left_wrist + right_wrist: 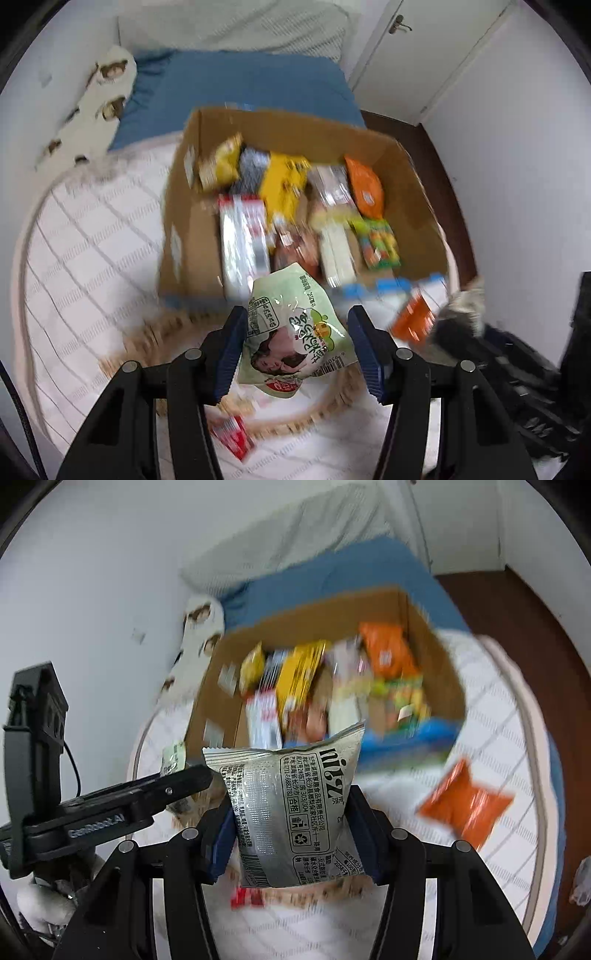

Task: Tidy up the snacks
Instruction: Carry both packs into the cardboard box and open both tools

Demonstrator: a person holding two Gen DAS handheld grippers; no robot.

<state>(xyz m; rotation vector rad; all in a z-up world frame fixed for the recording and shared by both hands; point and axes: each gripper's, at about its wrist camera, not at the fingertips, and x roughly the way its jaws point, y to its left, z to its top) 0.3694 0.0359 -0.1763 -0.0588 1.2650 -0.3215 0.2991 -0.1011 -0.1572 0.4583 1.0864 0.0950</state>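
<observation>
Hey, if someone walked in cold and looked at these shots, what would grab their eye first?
Probably the two packets held up close: a pale green snack packet in the left hand-held gripper and a silver snack packet in the right hand-held gripper. Just beyond sits an open cardboard box crammed with colourful snacks, on a white quilted mattress.

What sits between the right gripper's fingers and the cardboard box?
The silver packet held by the right gripper fills that stretch, its top edge overlapping the cardboard box in the right wrist view.
</observation>
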